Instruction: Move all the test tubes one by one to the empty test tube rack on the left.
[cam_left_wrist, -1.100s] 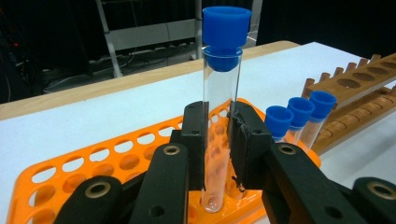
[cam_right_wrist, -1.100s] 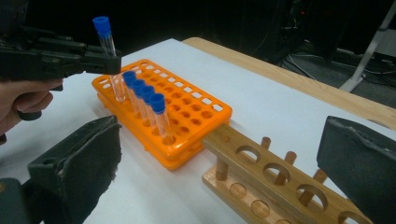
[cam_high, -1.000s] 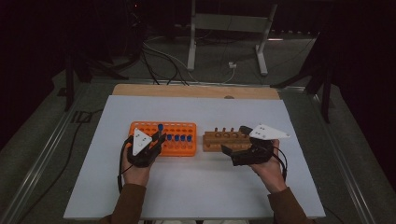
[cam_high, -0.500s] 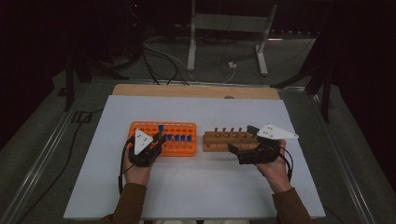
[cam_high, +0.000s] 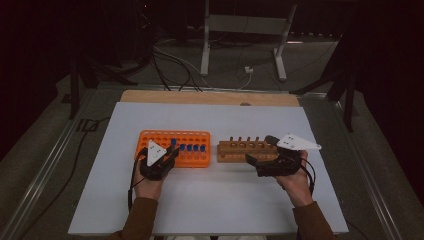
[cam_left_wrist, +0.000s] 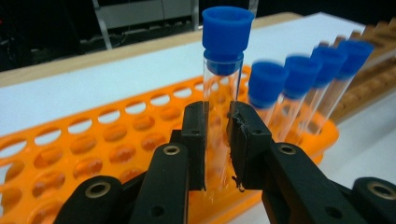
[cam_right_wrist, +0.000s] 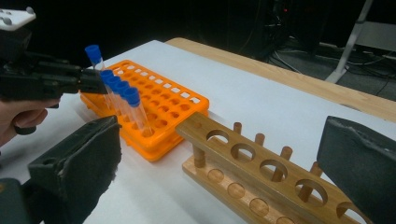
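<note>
the left gripper was clamped on a blue-capped test tube, which now stood higher than the four capped tubes left in the orange rack than it had a second earlier. the right gripper had slid in from the wooden rack's end, jaws spread wide and empty on either side of it. i judged the tube nearly free for carrying over to the wooden holes.
</note>
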